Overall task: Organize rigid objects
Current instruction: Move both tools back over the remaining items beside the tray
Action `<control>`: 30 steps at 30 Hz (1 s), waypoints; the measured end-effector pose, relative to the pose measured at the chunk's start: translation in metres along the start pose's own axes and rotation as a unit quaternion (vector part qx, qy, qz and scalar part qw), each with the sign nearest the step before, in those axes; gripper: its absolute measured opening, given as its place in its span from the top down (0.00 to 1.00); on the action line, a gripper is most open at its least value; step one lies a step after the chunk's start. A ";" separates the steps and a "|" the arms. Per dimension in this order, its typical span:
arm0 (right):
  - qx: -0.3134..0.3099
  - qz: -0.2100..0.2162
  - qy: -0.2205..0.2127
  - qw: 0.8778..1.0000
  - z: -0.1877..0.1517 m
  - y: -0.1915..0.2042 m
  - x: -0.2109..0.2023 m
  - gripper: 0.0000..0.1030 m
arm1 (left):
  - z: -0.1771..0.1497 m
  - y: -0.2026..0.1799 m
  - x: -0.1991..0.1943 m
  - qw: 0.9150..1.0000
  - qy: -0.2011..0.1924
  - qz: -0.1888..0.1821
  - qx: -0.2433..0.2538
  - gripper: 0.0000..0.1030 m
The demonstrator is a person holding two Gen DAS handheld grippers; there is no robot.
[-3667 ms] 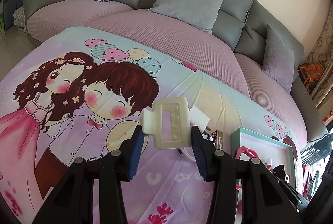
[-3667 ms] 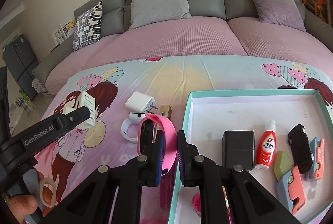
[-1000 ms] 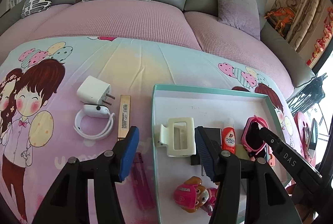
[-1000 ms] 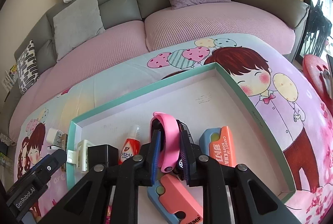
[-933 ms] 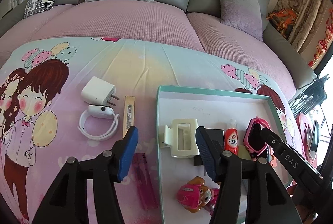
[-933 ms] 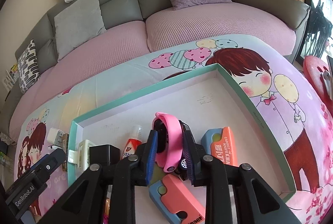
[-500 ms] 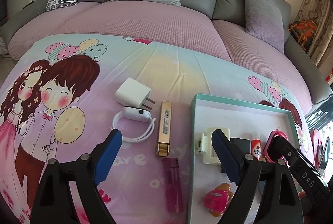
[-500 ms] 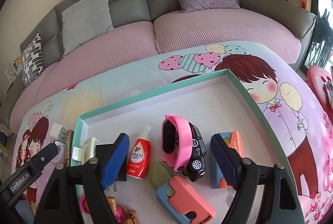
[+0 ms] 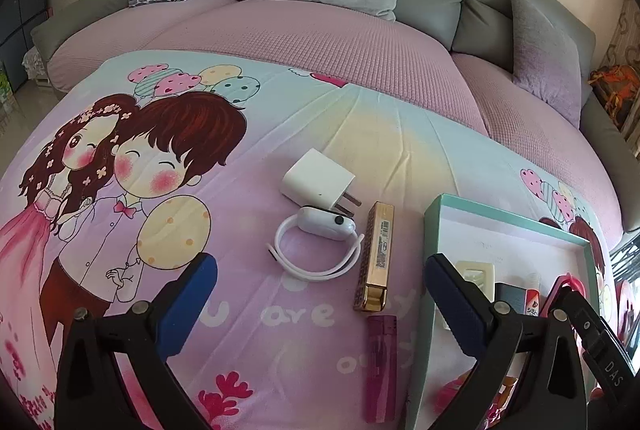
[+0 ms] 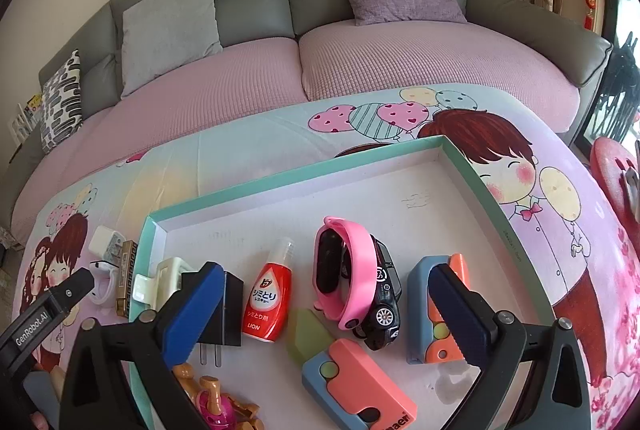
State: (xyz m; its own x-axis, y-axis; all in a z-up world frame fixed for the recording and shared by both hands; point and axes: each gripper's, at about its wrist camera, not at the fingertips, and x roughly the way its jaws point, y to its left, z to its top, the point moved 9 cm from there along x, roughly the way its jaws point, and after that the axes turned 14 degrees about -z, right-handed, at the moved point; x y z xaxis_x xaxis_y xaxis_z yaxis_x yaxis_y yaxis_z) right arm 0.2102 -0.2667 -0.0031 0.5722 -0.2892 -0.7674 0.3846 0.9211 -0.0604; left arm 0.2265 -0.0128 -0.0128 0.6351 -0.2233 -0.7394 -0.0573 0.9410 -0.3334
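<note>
- While both grippers stood spread wide and empty, the left gripper (image 9: 320, 294) hovered over the printed cloth (image 9: 120, 190), its blue ribbed pads (image 9: 188, 294) flanking a white wristband (image 9: 316, 250).
- A white cube charger (image 9: 316, 182), a gold rectangular bar (image 9: 376, 254) and a translucent purple lighter (image 9: 380, 366) lay on the cloth beside the box.
- The right gripper (image 10: 320, 310) hung above the teal-rimmed box (image 10: 304, 174), which held a glossy pink wristband (image 10: 344, 270) leaning on a black toy car (image 10: 384, 302), a red bottle (image 10: 266, 298), a cream hair clip (image 10: 160, 280) and a black plug (image 10: 228, 310).
</note>
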 end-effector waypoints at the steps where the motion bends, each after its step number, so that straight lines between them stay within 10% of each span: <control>1: 0.000 0.000 0.000 1.000 0.000 0.000 0.000 0.00 | 0.001 0.002 -0.001 1.000 -0.002 0.000 -0.003 0.00; 30: -0.031 0.080 -0.019 0.996 -0.007 0.064 -0.021 0.00 | 0.021 0.057 -0.040 0.997 -0.057 -0.001 -0.044 0.00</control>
State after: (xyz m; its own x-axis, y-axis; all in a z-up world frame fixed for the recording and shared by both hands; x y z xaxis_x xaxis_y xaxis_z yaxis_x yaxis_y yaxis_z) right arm 0.2172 -0.1996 0.0049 0.6500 -0.1467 -0.7456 0.2417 0.9702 0.0198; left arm 0.2139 0.0547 0.0099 0.7186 -0.1908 -0.6687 -0.1199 0.9132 -0.3894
